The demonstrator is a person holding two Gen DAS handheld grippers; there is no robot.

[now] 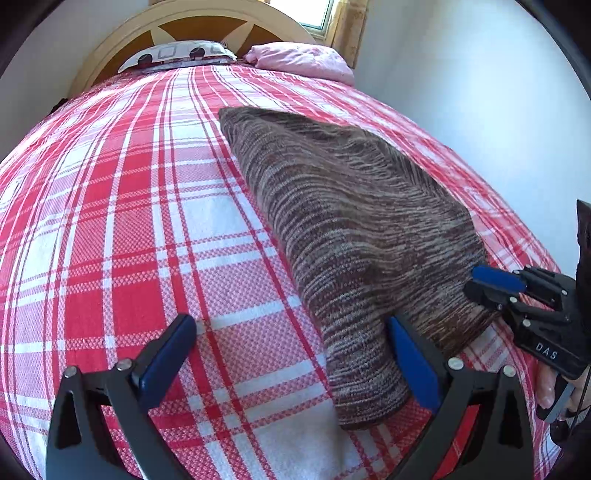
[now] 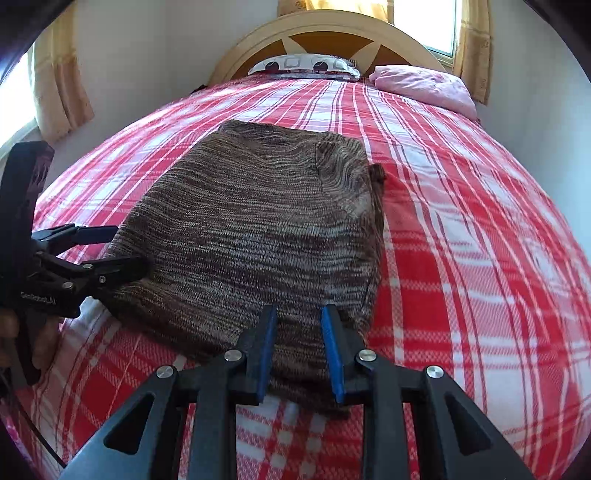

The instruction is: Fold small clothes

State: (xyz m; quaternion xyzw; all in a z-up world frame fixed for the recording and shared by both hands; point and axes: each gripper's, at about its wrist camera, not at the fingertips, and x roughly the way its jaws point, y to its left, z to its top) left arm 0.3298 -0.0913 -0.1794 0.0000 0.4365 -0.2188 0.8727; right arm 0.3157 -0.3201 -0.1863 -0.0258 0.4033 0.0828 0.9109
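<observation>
A brown-and-cream striped knit garment lies folded into a compact block on the red-and-white plaid bedspread. My left gripper stands wide open at the garment's near left corner. Its right finger lies against the knit and its left finger is over bare bedspread. The right wrist view shows that gripper at the garment's left edge. My right gripper hovers over the garment's near edge, its jaws a narrow gap apart, with flat knit showing between them and nothing pinched. It enters from the right in the left wrist view.
At the head of the bed are a patterned pillow, a pink pillow and a rounded wooden headboard. Curtained windows flank the bed and a white wall runs along its right side. A hand holds the right gripper's handle.
</observation>
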